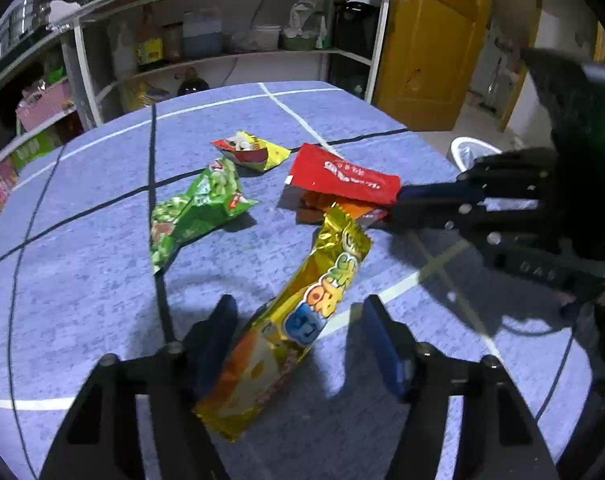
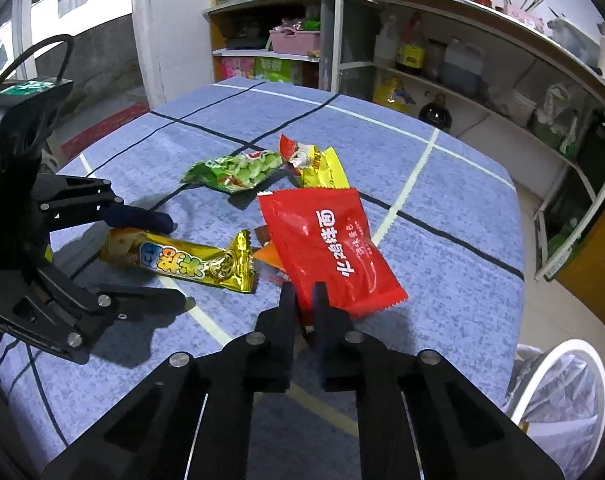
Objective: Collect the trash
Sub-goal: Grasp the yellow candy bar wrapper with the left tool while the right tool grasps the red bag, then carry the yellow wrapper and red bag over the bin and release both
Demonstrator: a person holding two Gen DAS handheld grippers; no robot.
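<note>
Right wrist view, red packet (image 2: 330, 248) printed "火鸡拌面", gold wrapper (image 2: 182, 258)

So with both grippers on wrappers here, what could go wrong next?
The right gripper pinches only the corner of the red packet, so it may slip; the orange wrapper beneath could drag along. The left gripper straddles the gold wrapper near one end, not yet pressing; lifted, the rest may droop and miss the bin.
</note>
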